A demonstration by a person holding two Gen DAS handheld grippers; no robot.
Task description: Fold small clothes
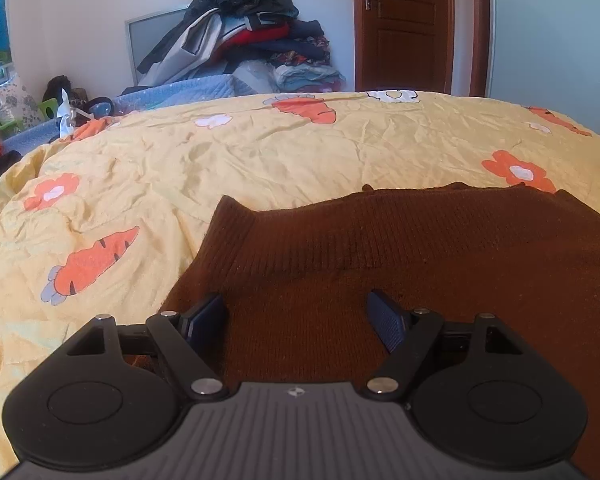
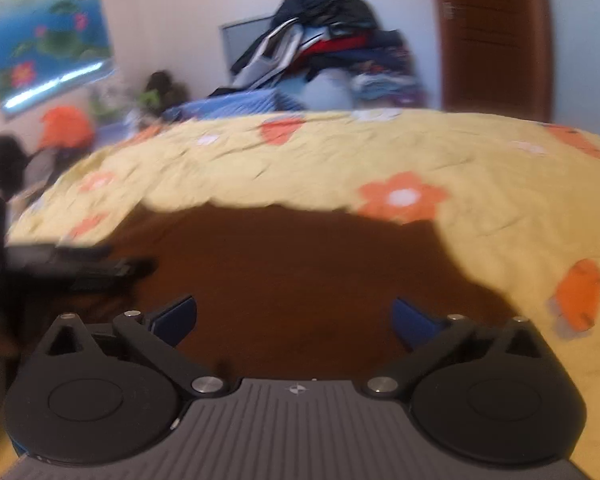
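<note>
A brown knitted garment (image 1: 400, 256) lies flat on the yellow bedspread (image 1: 260, 160), with a ribbed band across its far part. My left gripper (image 1: 296, 316) hovers over its near left part, open, blue pads (image 1: 206, 314) apart, nothing pinched between them. In the blurred right wrist view the same brown garment (image 2: 284, 264) fills the middle. My right gripper (image 2: 294, 320) stands wide open above it, with only flat cloth beneath. The left gripper (image 2: 80, 266) shows there as a dark blur at the left edge.
The bedspread (image 2: 480, 184) bears orange carrots and flowers. A tall pile of clothes (image 1: 244, 36) stands beyond the bed against the wall, beside a brown door (image 1: 404, 24). Clutter and a green stool (image 1: 48, 110) sit at the far left.
</note>
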